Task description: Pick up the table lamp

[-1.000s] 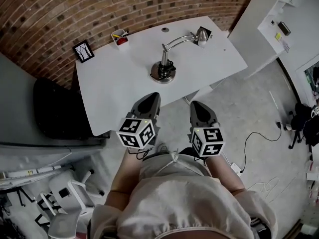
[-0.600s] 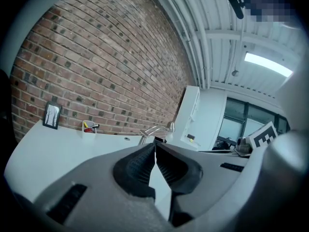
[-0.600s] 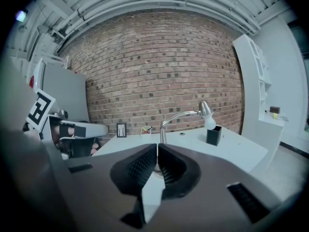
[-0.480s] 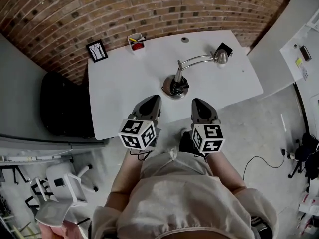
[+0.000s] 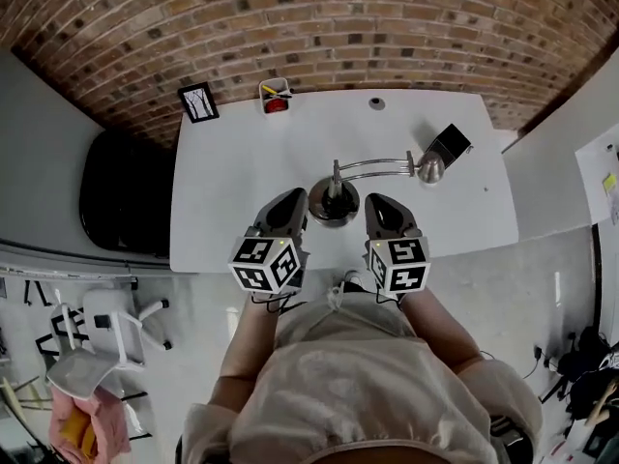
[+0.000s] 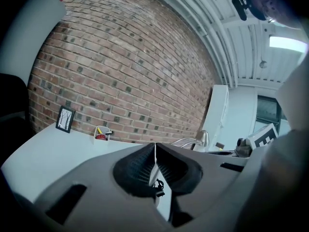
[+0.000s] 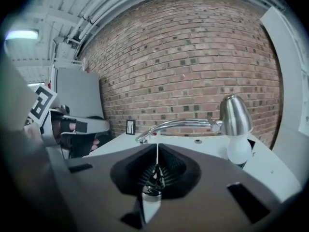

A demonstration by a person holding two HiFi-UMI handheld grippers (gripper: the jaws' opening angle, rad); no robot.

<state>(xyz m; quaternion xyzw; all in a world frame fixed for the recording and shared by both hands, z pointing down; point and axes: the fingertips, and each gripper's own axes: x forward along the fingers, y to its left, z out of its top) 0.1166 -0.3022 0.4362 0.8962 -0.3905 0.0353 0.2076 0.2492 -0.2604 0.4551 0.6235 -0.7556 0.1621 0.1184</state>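
table lamp [image 5: 335, 199], arm reaching right, bulb downward

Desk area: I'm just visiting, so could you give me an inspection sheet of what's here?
surface: white table, mostly bare
job's things: lamp upright near the front edge, head pointing right
clutter: picture frame and pen cup at the back; black box by the lamp's head
grippers: left gripper and right gripper both shut and empty, either side of the lamp's base
cables: nothing seen on the table
surroundings: brick wall behind; white chair on the floor at left
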